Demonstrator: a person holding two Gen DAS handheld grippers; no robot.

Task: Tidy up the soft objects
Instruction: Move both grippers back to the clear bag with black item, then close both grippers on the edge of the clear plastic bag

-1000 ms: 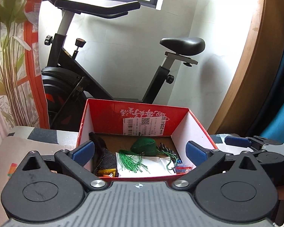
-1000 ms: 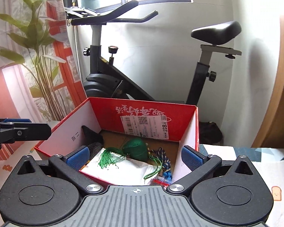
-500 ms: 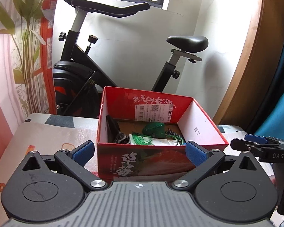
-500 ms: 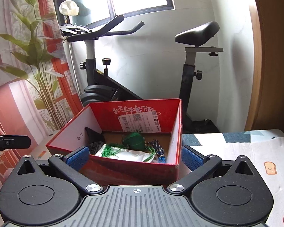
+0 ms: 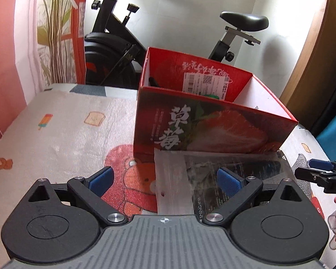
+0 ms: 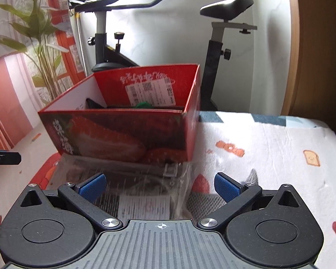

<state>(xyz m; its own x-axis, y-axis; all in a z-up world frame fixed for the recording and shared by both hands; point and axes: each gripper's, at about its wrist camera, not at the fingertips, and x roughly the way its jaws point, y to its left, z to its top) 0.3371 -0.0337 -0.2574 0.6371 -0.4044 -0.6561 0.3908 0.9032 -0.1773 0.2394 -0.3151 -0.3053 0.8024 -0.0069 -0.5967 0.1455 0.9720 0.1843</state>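
A red strawberry-print cardboard box stands open on the patterned cloth. Inside it a green soft item and a black item just show above the rim. A clear plastic bag with dark contents lies flat in front of the box. My left gripper is open above the bag's left part. My right gripper is open above the bag's right part, and it shows at the right edge of the left wrist view.
A grey mesh item lies partly under the bag's right side. A black exercise bike stands behind the table against the white wall. A plant-print curtain hangs at the left. A wooden door frame rises at the right.
Both grippers have pulled back from over the box and dropped lower. The box interior is now mostly hidden behind its front wall, and the plastic bag has come into view.
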